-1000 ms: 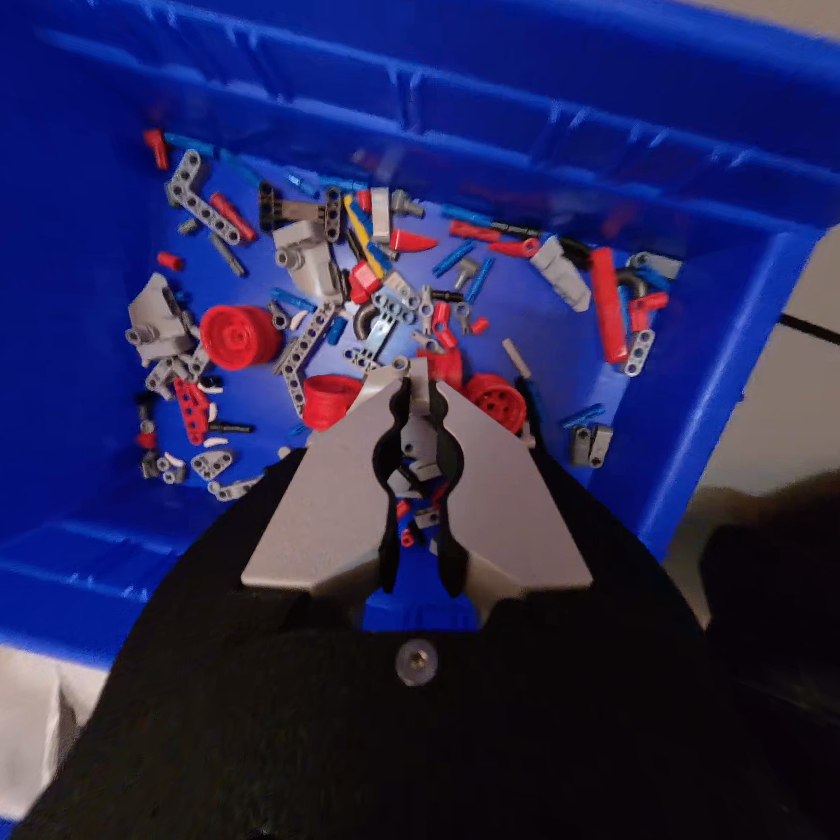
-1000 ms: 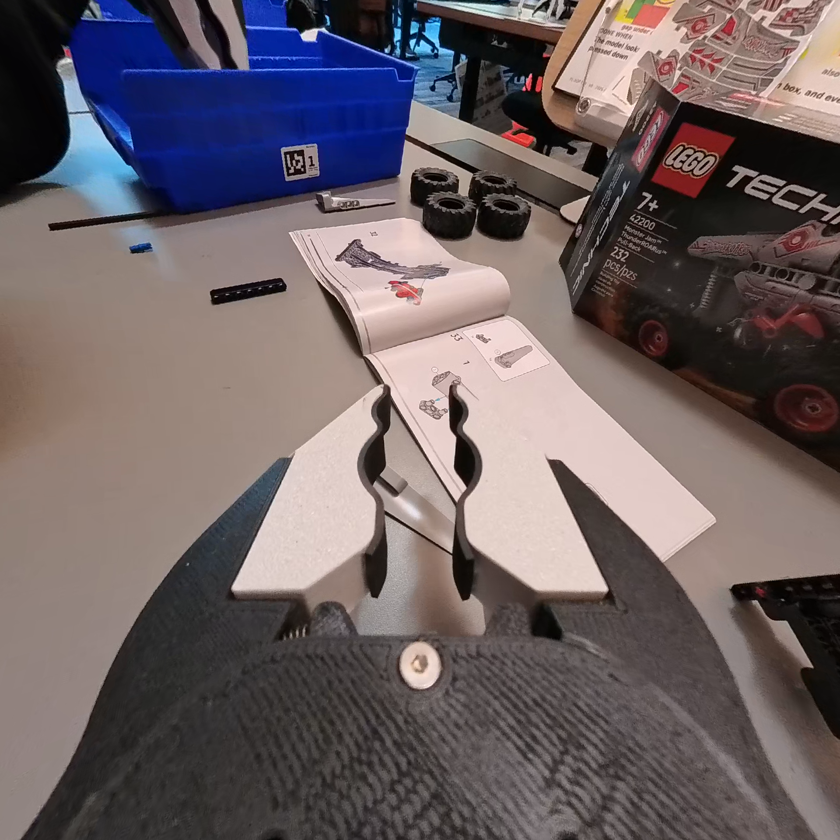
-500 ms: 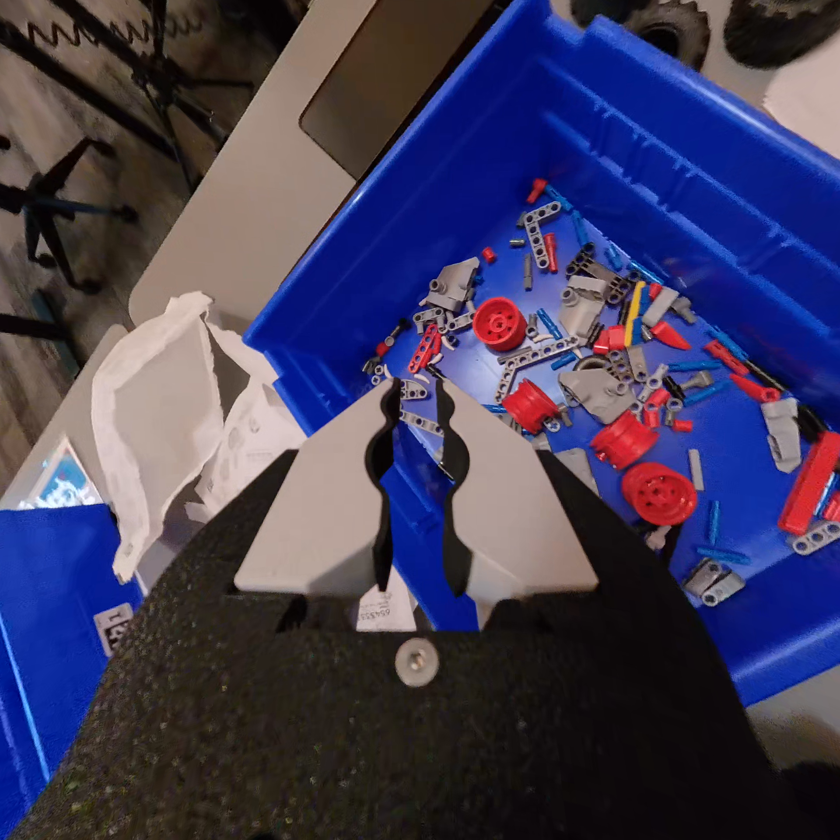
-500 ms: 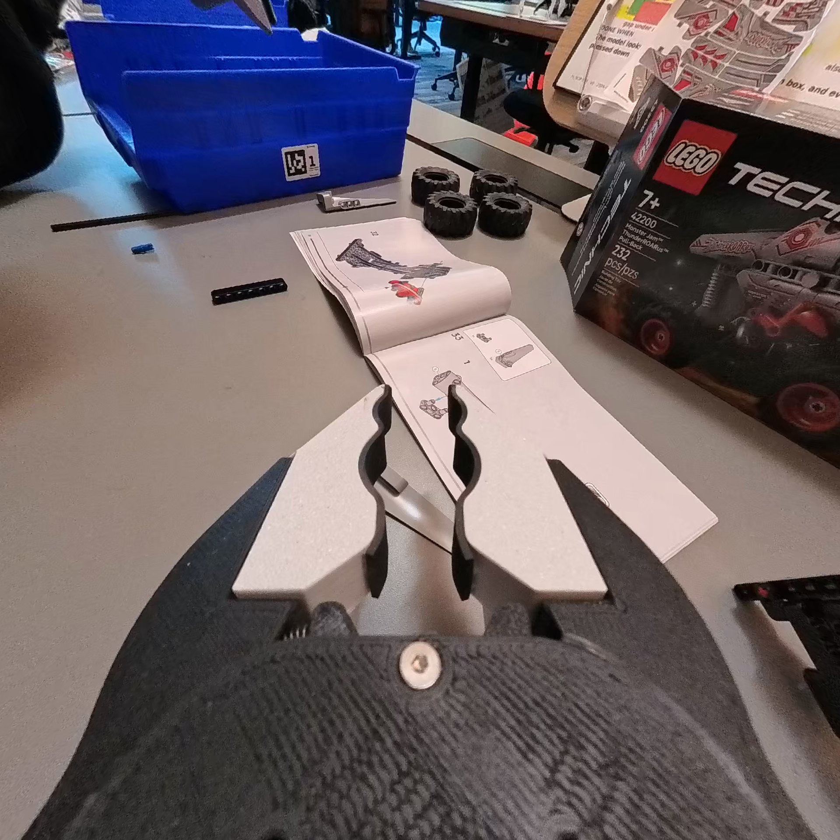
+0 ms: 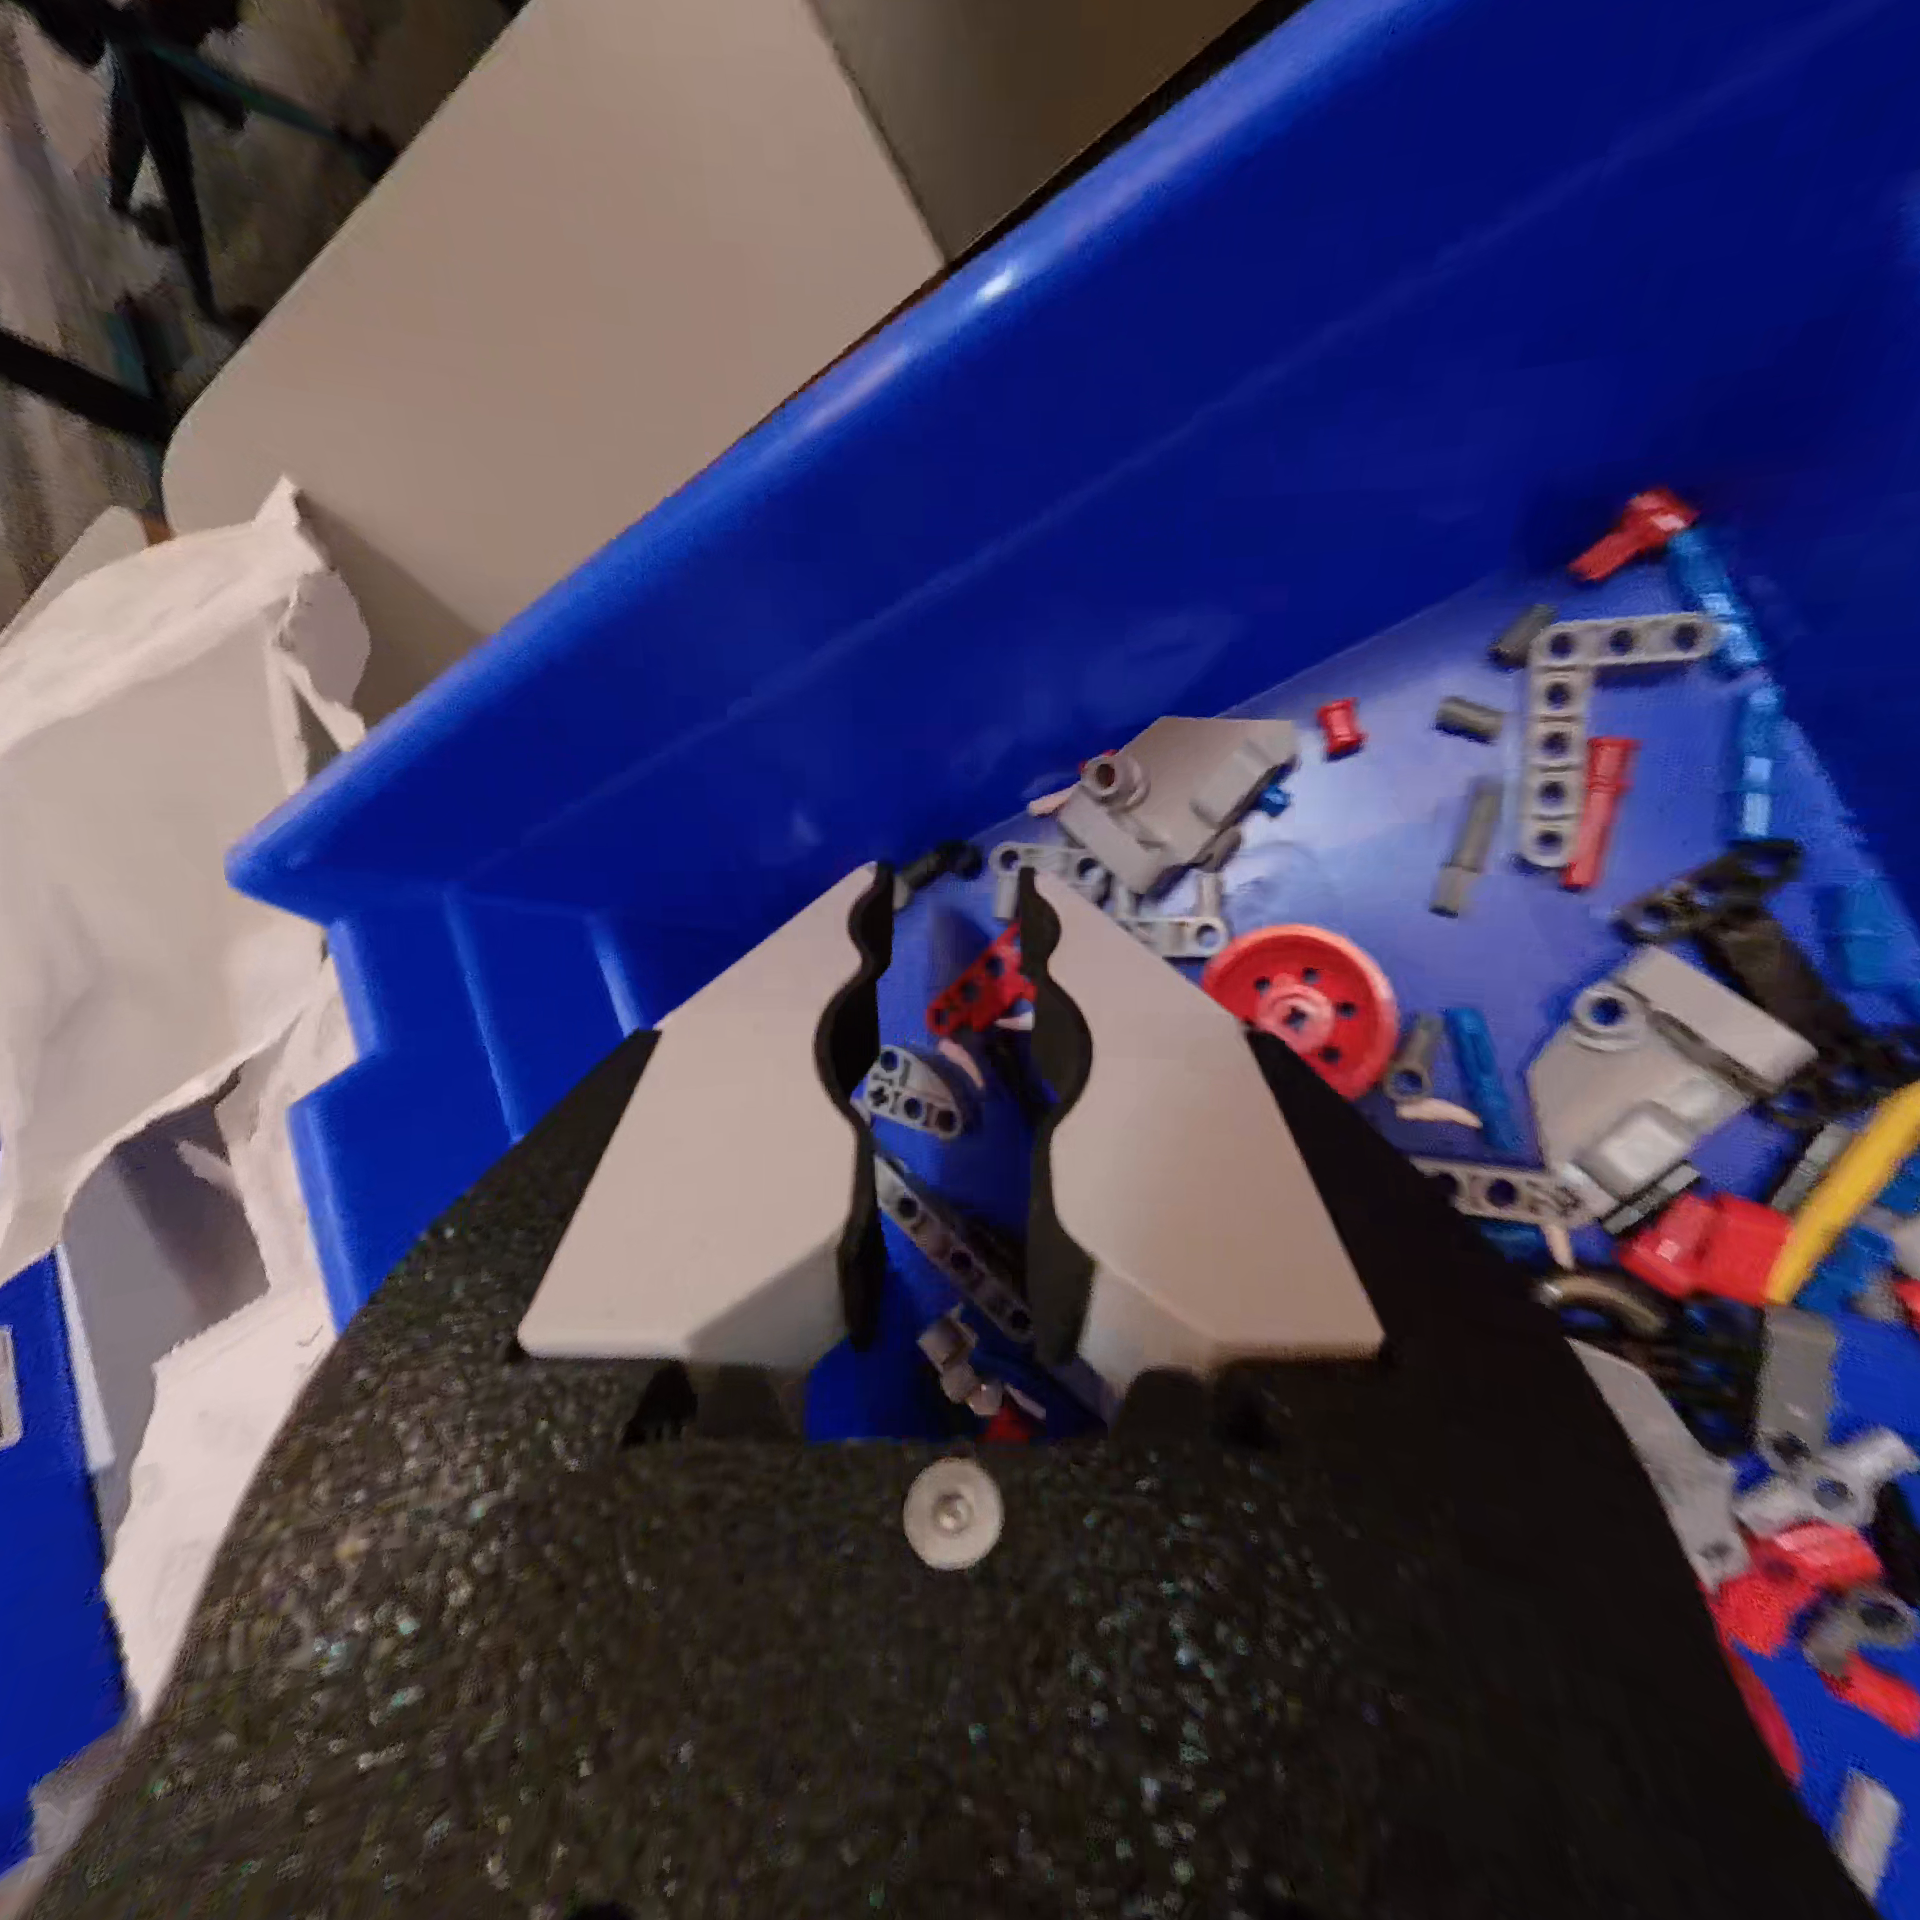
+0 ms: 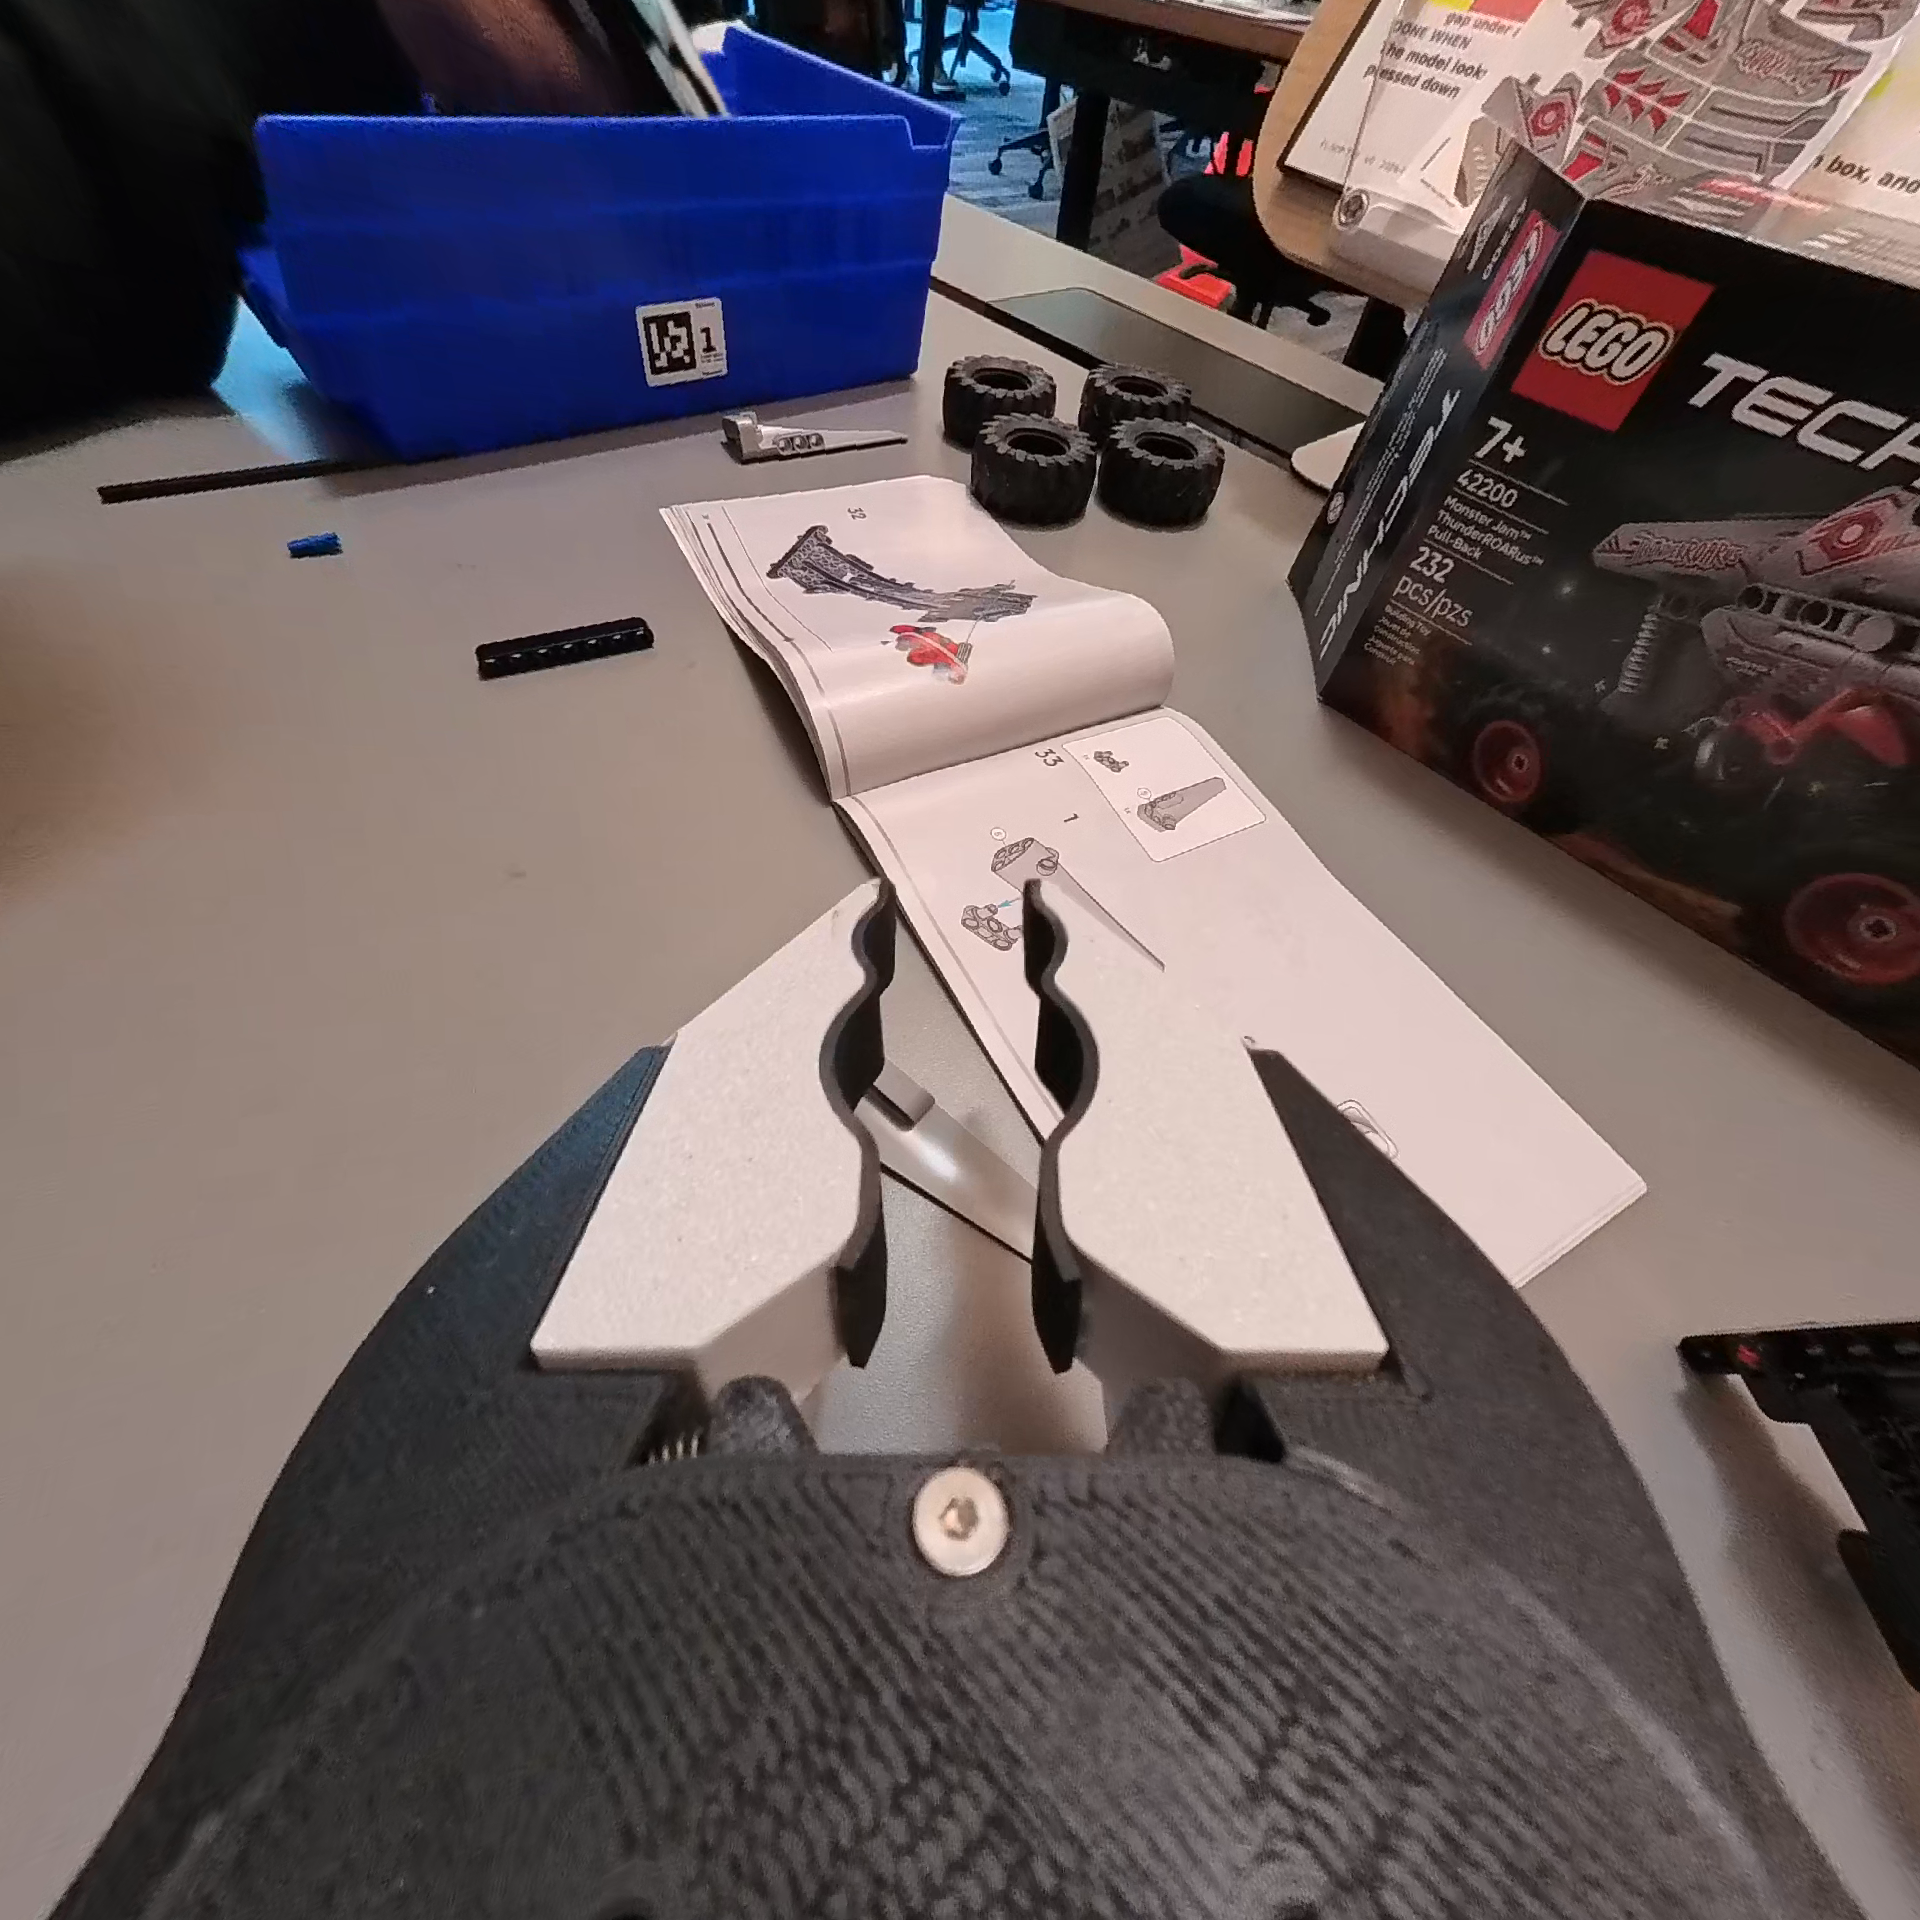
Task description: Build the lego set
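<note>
My left gripper (image 5: 956, 894) is open and empty. It hovers low over the near-left corner of the blue bin (image 5: 1039, 468), which holds several loose pieces. A small red beam (image 5: 982, 987) shows between the fingers. A red wheel (image 5: 1299, 1003) and a grey panel (image 5: 1184, 790) lie just beyond. My right gripper (image 6: 956, 899) is open, low over the grey table. A grey wedge panel (image 6: 935, 1153) lies on the table between its jaws, untouched. Its tips point at the open instruction booklet (image 6: 987, 665).
The blue bin (image 6: 582, 260) stands at the back left. Near it lie a black rod (image 6: 229, 480), a blue pin (image 6: 312, 543), a black beam (image 6: 561, 646) and a second grey wedge (image 6: 800, 442). Black tyres (image 6: 1081, 436) and the set's box (image 6: 1662, 571) stand to the right. Torn white paper (image 5: 135, 831) lies beside the bin. Some 50 cm of space lies between my two pairs of fingers. The left tips stand about 5 cm off the red wheel (image 5: 1299, 1003).
My left gripper opened, swung toward the bin's left end and then dropped closer to the pieces. The right gripper has stayed almost still.
</note>
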{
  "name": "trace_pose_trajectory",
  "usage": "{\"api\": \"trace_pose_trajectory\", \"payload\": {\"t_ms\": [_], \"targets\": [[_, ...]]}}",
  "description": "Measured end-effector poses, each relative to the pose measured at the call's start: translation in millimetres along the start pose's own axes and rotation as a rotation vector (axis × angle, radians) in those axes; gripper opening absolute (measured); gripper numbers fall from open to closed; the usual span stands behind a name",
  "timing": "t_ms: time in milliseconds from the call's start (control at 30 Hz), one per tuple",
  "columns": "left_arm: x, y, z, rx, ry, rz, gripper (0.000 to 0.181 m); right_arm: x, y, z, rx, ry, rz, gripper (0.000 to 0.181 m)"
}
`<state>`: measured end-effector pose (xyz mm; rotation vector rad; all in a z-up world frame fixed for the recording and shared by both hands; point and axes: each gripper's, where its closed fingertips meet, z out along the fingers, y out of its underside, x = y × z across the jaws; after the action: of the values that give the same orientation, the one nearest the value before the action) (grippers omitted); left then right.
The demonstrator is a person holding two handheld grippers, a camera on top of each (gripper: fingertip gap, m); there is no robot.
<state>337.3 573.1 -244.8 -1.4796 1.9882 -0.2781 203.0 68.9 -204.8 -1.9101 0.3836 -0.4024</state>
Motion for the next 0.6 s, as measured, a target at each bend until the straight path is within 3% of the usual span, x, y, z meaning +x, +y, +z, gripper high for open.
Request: {"api": "trace_pose_trajectory", "payload": {"t_ms": [133, 200, 267, 467, 600], "targets": [[4, 1, 7, 0.031, 0.083, -0.114, 0.027, 1, -1, -1, 0.013, 0.0, 0.009, 0.022], [9, 0, 9, 0.044, 0.144, -0.181, 0.039, 0, -1, -1, 0.012, -0.005, 0.01, 0.022], [17, -2, 9, 0.061, 0.207, -0.207, 0.034, 0, -1, -1, 0.009, -0.007, 0.009, 0.022], [30, -2, 4, 0.083, 0.269, -0.113, 0.031, 0, -1, -1, 0.01, -0.011, 0.015, 0.022], [34, -2, 1, 0.086, 0.267, -0.029, 0.017, 0, -1, -1, 0.011, -0.01, 0.014, 0.022]]}}
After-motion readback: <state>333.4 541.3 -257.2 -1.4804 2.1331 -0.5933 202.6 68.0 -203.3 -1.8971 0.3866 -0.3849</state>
